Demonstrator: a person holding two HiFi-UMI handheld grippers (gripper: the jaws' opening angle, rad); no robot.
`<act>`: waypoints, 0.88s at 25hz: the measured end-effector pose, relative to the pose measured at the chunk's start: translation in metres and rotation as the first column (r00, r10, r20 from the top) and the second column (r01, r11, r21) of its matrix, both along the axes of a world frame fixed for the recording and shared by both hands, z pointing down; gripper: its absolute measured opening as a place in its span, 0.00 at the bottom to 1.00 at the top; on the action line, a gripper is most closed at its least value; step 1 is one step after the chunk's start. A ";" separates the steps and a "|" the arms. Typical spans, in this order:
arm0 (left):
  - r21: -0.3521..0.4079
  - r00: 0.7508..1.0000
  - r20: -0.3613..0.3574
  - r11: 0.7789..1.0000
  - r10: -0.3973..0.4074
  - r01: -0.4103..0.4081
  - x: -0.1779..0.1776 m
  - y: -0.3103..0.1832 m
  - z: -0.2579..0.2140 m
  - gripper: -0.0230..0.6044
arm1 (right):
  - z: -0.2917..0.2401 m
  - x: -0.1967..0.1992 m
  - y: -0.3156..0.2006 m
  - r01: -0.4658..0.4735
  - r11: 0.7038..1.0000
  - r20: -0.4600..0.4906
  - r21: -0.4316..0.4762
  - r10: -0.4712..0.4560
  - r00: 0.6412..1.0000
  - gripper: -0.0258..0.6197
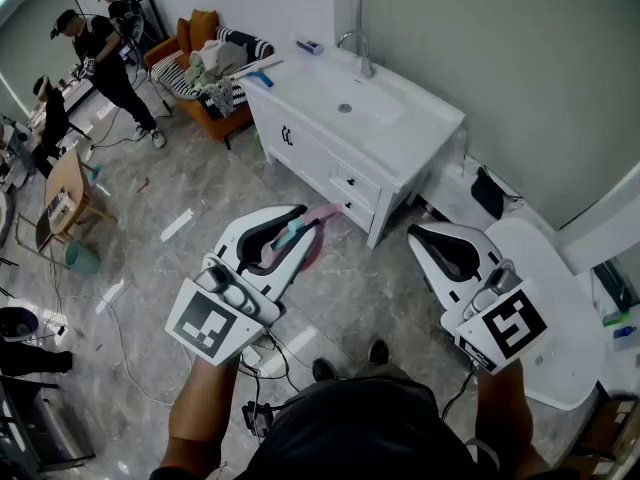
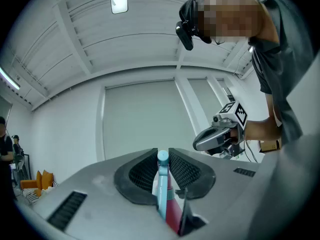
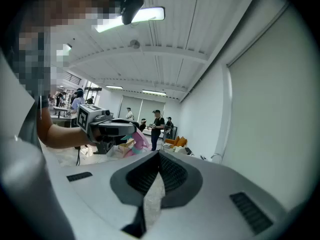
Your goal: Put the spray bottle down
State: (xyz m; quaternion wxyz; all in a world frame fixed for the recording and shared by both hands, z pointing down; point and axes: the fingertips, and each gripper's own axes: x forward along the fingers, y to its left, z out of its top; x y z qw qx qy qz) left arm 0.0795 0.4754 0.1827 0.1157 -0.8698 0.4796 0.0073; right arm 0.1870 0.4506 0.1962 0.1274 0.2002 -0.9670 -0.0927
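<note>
Currently we are in the carry step. The left gripper (image 1: pixel 298 225) is clamped on the pink spray bottle (image 2: pixel 162 184), held level in the air just short of the white sink cabinet (image 1: pixel 420 138). The right gripper (image 1: pixel 424 234) is beside it, jaws together and empty. Next, we judge: reach the cabinet top, lower, release.

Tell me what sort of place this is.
Probably a staged test space in a big shared workroom, not a real bathroom: a white vanity with a sink stands against a bare wall, an orange sofa piled with clothes sits beside it, and people work beyond.
</note>
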 end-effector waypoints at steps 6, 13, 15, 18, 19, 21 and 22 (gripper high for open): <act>-0.006 1.000 -0.005 1.000 0.005 -0.005 -0.006 -0.003 0.000 0.14 | -0.001 -0.006 -0.004 -0.008 1.000 -0.005 -0.009 0.008 1.000 0.05; -0.009 1.000 -0.018 1.000 0.010 -0.011 -0.009 -0.004 0.007 0.14 | 0.004 -0.008 -0.005 -0.012 1.000 -0.005 -0.024 0.012 1.000 0.05; -0.012 1.000 -0.020 1.000 0.009 -0.010 -0.011 -0.004 0.008 0.15 | 0.003 -0.010 -0.005 -0.014 1.000 0.005 -0.026 0.014 1.000 0.05; -0.010 1.000 -0.024 1.000 0.008 -0.008 -0.014 -0.005 0.010 0.15 | 0.004 -0.013 -0.007 -0.018 0.999 0.017 -0.029 0.018 1.000 0.05; -0.008 1.000 -0.025 1.000 0.009 -0.009 -0.015 -0.004 0.010 0.14 | 0.004 -0.014 -0.008 -0.020 0.999 0.017 -0.030 0.020 1.000 0.05; -0.003 1.000 -0.028 1.000 0.010 -0.010 -0.017 -0.003 0.009 0.14 | 0.003 -0.016 -0.007 -0.024 0.999 0.017 -0.030 0.025 1.000 0.05; -0.001 0.999 -0.030 1.000 0.011 -0.011 -0.018 -0.002 0.008 0.14 | 0.002 -0.016 -0.006 -0.026 0.999 0.018 -0.030 0.026 0.999 0.05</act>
